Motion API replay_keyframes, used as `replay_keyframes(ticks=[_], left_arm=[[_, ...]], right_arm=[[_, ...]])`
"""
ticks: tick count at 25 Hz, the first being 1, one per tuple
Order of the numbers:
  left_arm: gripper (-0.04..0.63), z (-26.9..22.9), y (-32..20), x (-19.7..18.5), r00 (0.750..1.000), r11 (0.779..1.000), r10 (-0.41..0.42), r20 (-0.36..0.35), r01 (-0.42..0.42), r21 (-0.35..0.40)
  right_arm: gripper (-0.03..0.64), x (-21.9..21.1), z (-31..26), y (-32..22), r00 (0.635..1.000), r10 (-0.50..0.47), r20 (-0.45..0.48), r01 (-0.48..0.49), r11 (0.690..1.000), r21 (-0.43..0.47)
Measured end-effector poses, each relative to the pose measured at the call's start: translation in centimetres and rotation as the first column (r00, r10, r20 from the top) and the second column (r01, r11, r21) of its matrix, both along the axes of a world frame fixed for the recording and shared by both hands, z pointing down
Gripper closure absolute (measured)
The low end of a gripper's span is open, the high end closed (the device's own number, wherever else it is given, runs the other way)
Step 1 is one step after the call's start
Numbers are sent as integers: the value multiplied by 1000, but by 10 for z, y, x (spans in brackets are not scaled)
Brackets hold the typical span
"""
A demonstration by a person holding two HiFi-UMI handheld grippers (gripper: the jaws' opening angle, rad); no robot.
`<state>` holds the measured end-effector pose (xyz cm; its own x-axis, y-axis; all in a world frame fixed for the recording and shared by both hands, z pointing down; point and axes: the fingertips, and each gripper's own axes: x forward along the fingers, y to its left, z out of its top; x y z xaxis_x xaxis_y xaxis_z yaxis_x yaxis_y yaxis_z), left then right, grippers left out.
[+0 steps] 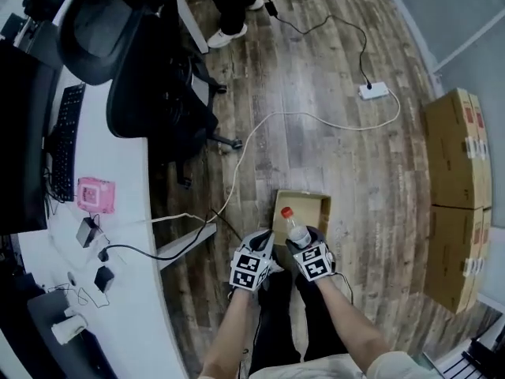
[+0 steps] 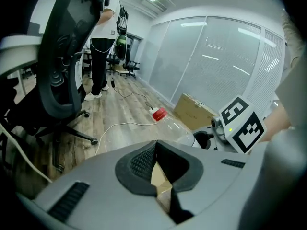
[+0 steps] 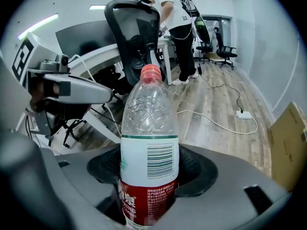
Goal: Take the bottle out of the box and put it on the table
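Note:
A clear plastic bottle (image 1: 297,232) with a red cap and a red and white label stands upright between the pads of my right gripper (image 1: 304,242), which is shut on its lower body (image 3: 149,143). It is held just above the near edge of an open cardboard box (image 1: 312,208) on the floor. My left gripper (image 1: 263,245) is at the box's near left corner. Its pads (image 2: 141,163) are closed on a strip of cardboard (image 2: 159,178). The bottle's cap (image 2: 159,113) shows beyond the left gripper, with the right gripper (image 2: 207,139) beside it.
A white desk (image 1: 126,212) with a keyboard (image 1: 65,140) and a pink object (image 1: 96,194) runs along the left, with a black office chair (image 1: 150,69) next to it. Cables and a power strip (image 1: 373,91) lie on the wood floor. Stacked cardboard boxes (image 1: 458,196) stand at right. A person (image 1: 229,6) stands at the far end.

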<state>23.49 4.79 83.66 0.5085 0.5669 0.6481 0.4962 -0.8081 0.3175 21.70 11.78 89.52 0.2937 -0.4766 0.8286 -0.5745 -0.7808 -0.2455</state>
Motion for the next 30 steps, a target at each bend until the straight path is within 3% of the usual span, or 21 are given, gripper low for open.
replay_keyframes(ticks=[5,23,30], left_arm=[[580,-58,-9,3,997,998,-70,-29,70,-10],[580,-227,-2,-29,987,994,-91,-134,82,-71],[580,-268,-40,-36,970,987,-156,-185,146,-68]], right_arm=[[298,0,-58,1,998,28,-51,-28,1000,0],[298,-13,-230,-18,979,43,-200,-32,998,57],[296,-8,-277,-47,965,49,-256,-19,993,118]])
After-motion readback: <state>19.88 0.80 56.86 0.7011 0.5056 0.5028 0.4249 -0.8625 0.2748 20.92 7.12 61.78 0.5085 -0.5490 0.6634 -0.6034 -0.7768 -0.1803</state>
